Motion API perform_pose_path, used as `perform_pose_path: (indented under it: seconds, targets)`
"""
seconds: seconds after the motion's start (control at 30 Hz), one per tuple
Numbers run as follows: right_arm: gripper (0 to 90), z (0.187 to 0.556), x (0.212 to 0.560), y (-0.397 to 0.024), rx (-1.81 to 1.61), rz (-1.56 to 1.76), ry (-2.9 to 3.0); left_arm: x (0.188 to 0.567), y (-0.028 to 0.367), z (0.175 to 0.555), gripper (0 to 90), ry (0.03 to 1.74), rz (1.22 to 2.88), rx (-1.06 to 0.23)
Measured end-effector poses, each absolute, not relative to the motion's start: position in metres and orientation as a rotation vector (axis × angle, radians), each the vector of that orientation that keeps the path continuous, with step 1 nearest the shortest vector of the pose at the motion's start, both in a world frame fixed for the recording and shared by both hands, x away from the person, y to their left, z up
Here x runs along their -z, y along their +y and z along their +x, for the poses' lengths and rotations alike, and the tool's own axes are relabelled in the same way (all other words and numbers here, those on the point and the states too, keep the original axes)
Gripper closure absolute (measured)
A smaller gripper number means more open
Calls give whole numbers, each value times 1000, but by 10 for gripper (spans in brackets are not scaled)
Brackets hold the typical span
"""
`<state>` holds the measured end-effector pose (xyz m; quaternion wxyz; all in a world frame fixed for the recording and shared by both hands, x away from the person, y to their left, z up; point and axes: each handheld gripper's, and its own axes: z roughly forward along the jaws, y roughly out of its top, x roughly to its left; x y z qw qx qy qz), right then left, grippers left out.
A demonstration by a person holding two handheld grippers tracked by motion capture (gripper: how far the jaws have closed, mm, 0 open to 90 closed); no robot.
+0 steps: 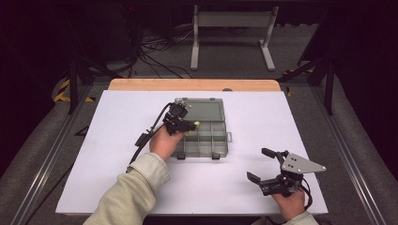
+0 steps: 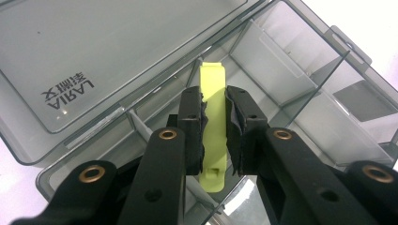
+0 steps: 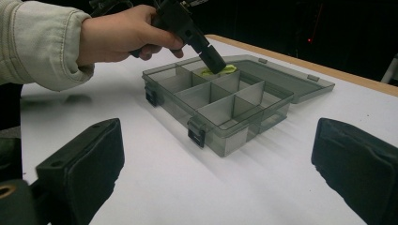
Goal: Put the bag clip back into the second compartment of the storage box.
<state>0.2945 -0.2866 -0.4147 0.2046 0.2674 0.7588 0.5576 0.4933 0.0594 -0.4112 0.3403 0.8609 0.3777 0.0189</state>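
A smoky grey compartment box (image 1: 219, 140) lies open mid-table, its lid (image 1: 202, 108) folded back flat. My left gripper (image 1: 190, 125) reaches over the box's far row and is shut on a yellow-green plastic clip (image 2: 212, 89). In the left gripper view my own jaws pinch the clip's long sides above a divider. From the right gripper view the clip (image 3: 226, 70) sits at rim level of a far compartment of the box (image 3: 220, 112), below the left gripper (image 3: 213, 63). My right gripper (image 1: 257, 163) stands open over bare table near the front right, nothing between its pads (image 3: 89, 168).
The other compartments of the box look bare. The white table (image 1: 117, 140) has a wooden strip (image 1: 192, 84) along its far edge. A metal stand (image 1: 232, 28) and cables lie on the floor beyond.
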Motion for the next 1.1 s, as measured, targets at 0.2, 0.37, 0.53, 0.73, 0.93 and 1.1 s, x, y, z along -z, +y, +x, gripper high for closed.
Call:
perform_pose_path:
  seconds: [0.2,0.37,0.53,0.73,0.93,1.1]
  targets:
    - [33,294,415,-287,-1556,745,2117,409,60,492,699,968,2241,-67]
    - [34,294,415,-287,-1551,746,2115,403,62,489,624,952,2217,-80]
    - [33,294,414,-287,-1553,743,2113,390,65,483,420,905,2177,-95]
    - [33,294,414,-286,-1552,745,2112,370,72,471,255,841,2130,-85]
    - [33,294,414,-286,-1547,745,2113,356,75,458,129,786,2120,-96]
    - [32,294,414,-286,-1550,748,2112,349,77,450,64,757,2119,-85]
